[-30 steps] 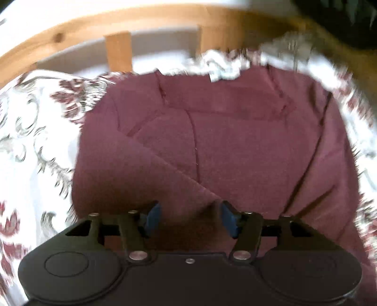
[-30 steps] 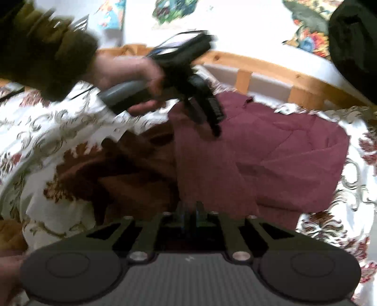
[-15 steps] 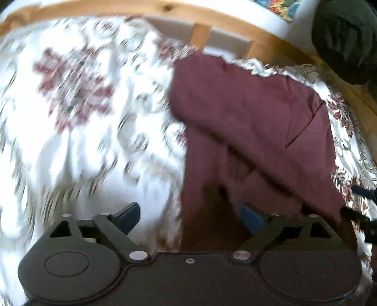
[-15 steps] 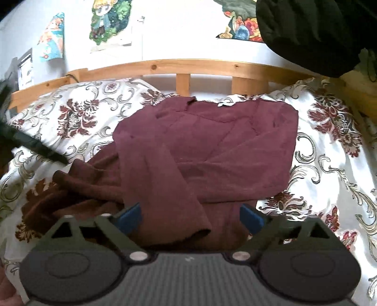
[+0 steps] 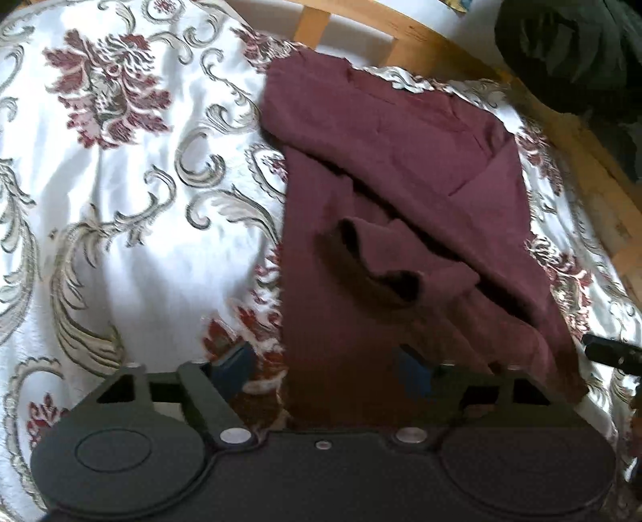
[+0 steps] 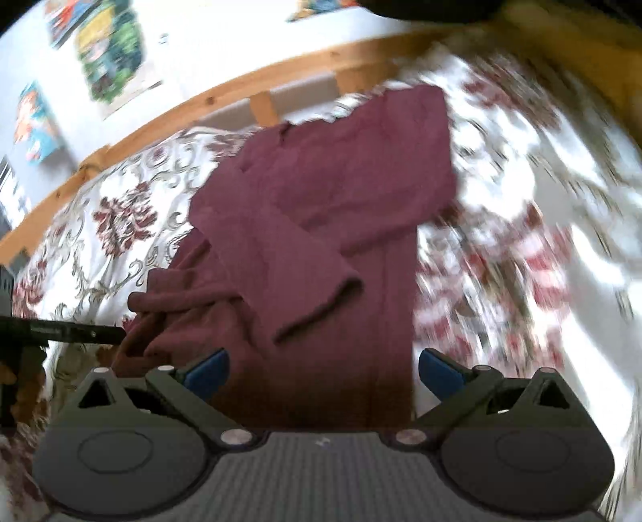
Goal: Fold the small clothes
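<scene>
A maroon sweater [image 5: 401, 160] lies on the floral bedspread [image 5: 120, 200], one sleeve [image 5: 385, 273] folded across its body. My left gripper [image 5: 323, 369] hovers at the garment's near left edge. Its jaws are closing, and the cloth edge lies between the blue pads [image 5: 232, 363] without being pinched. In the right wrist view the sweater [image 6: 341, 180] runs away from me, its sleeve cuff [image 6: 321, 309] on top. My right gripper [image 6: 323, 371] stands wide open over the hem, its pads clear of the cloth. The left gripper's tip [image 6: 64, 331] shows at that view's left edge.
A wooden bed rail [image 5: 405, 32] runs along the far side of the bed. A dark bulky item [image 5: 569, 56] sits at the far right corner. Posters [image 6: 112, 60] hang on the wall behind. Bare bedspread [image 6: 541, 221] stretches right of the sweater.
My right gripper has let go of the cloth, opened wide and rolled. My left gripper has swung across to the sweater's left edge, opening wide and then narrowing. The sleeve now lies across the body.
</scene>
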A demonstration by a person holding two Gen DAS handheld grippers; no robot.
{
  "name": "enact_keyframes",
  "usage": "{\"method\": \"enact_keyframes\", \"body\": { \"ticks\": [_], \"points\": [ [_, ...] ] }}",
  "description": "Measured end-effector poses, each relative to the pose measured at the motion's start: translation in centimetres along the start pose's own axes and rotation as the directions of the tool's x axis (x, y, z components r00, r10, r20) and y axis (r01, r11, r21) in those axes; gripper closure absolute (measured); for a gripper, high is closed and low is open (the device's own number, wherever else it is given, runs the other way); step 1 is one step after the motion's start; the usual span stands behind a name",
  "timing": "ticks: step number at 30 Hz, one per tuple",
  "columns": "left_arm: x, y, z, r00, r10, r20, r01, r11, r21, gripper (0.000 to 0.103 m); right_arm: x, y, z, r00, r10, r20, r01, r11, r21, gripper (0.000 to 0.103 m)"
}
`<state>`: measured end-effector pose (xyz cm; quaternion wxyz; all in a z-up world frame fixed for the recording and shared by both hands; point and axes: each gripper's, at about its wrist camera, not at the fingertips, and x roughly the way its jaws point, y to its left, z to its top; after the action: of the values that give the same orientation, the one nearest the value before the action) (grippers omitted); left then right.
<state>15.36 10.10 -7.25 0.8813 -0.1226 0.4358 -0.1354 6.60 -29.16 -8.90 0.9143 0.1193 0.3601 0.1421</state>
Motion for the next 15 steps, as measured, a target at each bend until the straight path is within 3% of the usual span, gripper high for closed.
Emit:
{"method": "enact_keyframes", "body": {
  "ticks": [1, 4, 6, 7, 8, 9, 11, 12, 15],
  "points": [
    [0.2, 0.3, -0.1, 1.000, -0.010, -0.016, 0.010, 1.000, -0.010, 0.043, -0.1, -0.3, -0.6, 1.000, -0.010, -0.003, 0.010, 1.000, 0.023, 0.007],
    [0.5, 1.0, -0.2, 0.998, -0.002, -0.056, -0.001, 0.999, -0.054, 0.055, 0.3, -1.4, -1.8, 0.999, -0.034, -0.014, 0.035, 0.994, 0.106, 0.021],
    [0.5, 1.6, -0.1, 0.998, -0.012, -0.065, 0.006, 0.996, -0.094, 0.059, 0.5, -2.2, -2.1, 0.999, -0.037, -0.009, 0.038, 0.985, 0.167, 0.025],
    [0.6, 1.8, 0.1, 0.997, -0.023, -0.072, 0.014, 0.992, -0.123, 0.066, 0.5, -2.4, -2.0, 0.999, -0.034, -0.007, 0.034, 0.982, 0.187, 0.027],
    [0.6, 2.0, 0.2, 0.996, -0.031, -0.079, 0.019, 0.990, -0.143, 0.073, 0.5, -2.5, -2.0, 1.000, -0.029, -0.006, 0.029, 0.979, 0.200, 0.034],
    [0.5, 2.0, 0.2, 0.996, -0.036, -0.085, 0.023, 0.988, -0.154, 0.096, 0.4, -2.5, -2.0, 1.000, -0.027, -0.007, 0.028, 0.977, 0.209, 0.041],
    [0.3, 1.7, 0.4, 0.995, -0.033, -0.098, 0.016, 0.986, -0.166, 0.101, 0.3, -2.5, -2.2, 1.000, -0.028, -0.011, 0.030, 0.974, 0.226, 0.084],
    [-0.2, 1.4, 0.6, 0.996, -0.021, -0.088, 0.007, 0.987, -0.160, 0.101, 0.0, -2.5, -2.4, 1.000, -0.021, -0.004, 0.022, 0.972, 0.235, 0.094],
    [-2.3, 0.4, 1.3, 0.999, -0.007, -0.041, 0.002, 0.992, -0.126, 0.102, -1.5, -2.5, -2.3, 0.999, 0.003, 0.047, -0.015, 0.971, 0.240, 0.097]
  ]
}}
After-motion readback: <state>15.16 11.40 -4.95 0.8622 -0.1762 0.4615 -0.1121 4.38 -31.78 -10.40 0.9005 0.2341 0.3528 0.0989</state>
